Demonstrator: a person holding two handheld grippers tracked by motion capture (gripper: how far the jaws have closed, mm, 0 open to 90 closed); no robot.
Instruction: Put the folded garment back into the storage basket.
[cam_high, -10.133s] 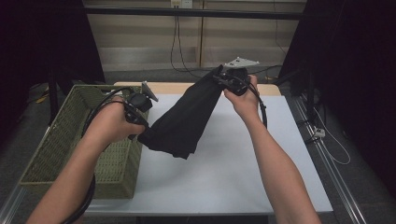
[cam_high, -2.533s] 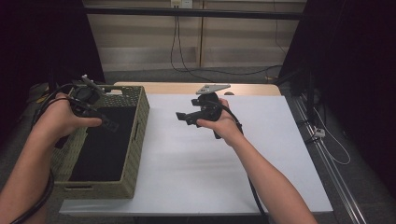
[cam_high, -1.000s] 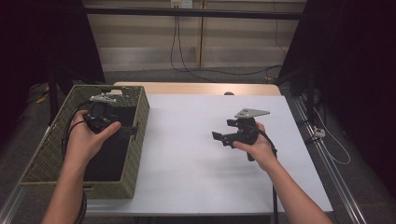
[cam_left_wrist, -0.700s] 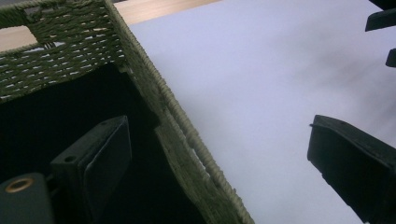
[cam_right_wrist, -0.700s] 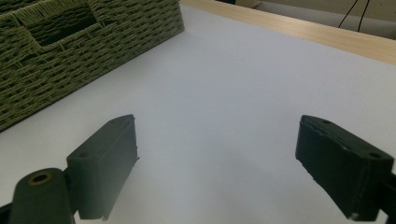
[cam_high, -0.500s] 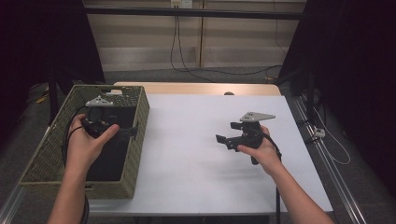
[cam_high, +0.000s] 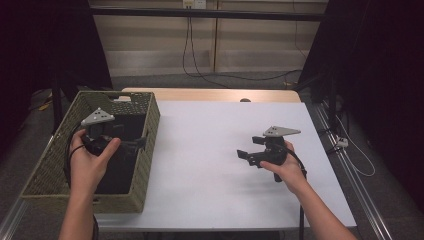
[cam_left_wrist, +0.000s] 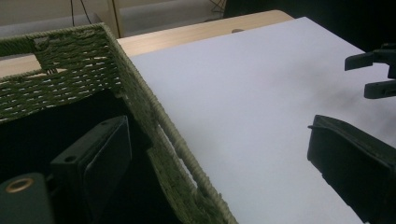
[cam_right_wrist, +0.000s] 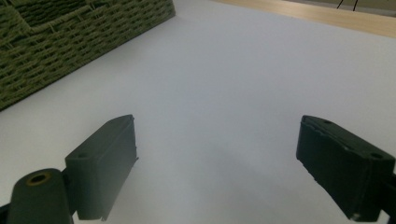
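White table (cam_high: 210, 165) under dim light, with a woven basket (cam_high: 145, 150) at its left edge and a dark cloth (cam_high: 120, 165) lying inside it.

Folded flat on the basket's floor, the dark cloth sits below the left gripper (cam_high: 135, 144), whose jaws stand wide apart and straddle the basket's right wall: in the left gripper view one jaw hangs inside over the cloth (cam_left_wrist: 28, 140) and the other outside over the bare tabletop, with the rim (cam_left_wrist: 154, 126) between them and nothing pinched. Well apart from the basket, the right gripper (cam_high: 248, 156) hovers low over the right half of the table, pointing towards the basket, its fingers (cam_right_wrist: 102, 163) spread wide with only white surface between them.
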